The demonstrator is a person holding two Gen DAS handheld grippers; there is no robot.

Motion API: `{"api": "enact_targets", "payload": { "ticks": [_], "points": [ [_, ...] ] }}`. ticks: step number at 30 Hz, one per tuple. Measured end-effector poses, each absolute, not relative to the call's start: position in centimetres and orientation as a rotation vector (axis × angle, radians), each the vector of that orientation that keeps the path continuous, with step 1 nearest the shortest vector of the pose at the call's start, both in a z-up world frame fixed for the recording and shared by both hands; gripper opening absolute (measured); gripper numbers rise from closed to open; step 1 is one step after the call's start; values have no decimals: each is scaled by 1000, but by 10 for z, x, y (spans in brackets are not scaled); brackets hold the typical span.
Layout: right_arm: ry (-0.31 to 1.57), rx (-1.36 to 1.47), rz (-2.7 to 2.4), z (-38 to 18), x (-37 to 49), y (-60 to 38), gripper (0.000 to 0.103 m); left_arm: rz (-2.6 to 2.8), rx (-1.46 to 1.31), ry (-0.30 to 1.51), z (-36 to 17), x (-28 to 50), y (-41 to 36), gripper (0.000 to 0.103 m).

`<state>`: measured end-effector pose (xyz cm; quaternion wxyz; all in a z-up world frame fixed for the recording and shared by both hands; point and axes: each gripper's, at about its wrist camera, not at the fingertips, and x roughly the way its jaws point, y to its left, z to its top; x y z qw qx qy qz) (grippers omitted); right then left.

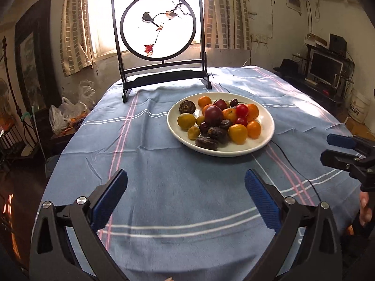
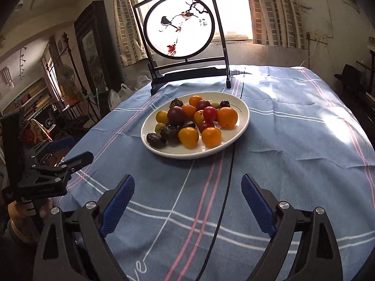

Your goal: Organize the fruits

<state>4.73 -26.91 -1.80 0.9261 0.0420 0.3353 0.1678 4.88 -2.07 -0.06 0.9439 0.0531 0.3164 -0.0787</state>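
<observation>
A white plate (image 1: 262, 147) sits on the blue striped tablecloth (image 1: 164, 175), piled with several fruits: oranges (image 1: 253, 129), red tomatoes (image 1: 241, 110), a dark plum (image 1: 213, 115), yellow-green fruits (image 1: 186, 121) and dark wrinkled ones (image 1: 207, 143). The plate also shows in the right wrist view (image 2: 234, 138). My left gripper (image 1: 186, 182) is open and empty, hovering in front of the plate. My right gripper (image 2: 187, 187) is open and empty, also short of the plate. Each gripper shows at the side of the other's view: the right one (image 1: 342, 149) and the left one (image 2: 70, 154).
A black-framed bird screen (image 1: 159, 28) stands at the table's far edge, behind the plate. A thin black cable (image 2: 225, 201) runs across the cloth from under the plate toward me. Plastic bags (image 1: 68, 114) and furniture lie off the table's left side.
</observation>
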Motion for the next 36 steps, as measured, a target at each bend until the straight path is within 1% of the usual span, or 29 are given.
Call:
{"api": "enact_targets", "payload": {
  "ticks": [1, 3, 6, 9, 16, 23, 36],
  "points": [
    [675, 77, 332, -15, 39, -268, 97, -167, 89, 642, 1, 40, -20, 98],
    [640, 61, 312, -8, 21, -267, 99, -151, 88, 630, 4, 24, -22, 98],
    [606, 57, 293, 2, 0, -269, 99, -93, 126, 608, 7, 5, -27, 98],
    [585, 51, 269, 9, -14, -275, 99, -90, 106, 592, 14, -8, -26, 98],
    [572, 56, 241, 13, -33, -290, 99, -28, 124, 551, 24, -28, -24, 98],
    [558, 78, 227, 17, -37, -302, 99, -2, 109, 524, 29, -32, -21, 98],
    [569, 89, 213, 13, -31, -308, 99, -1, 84, 577, 24, -19, -17, 98]
  ]
}}
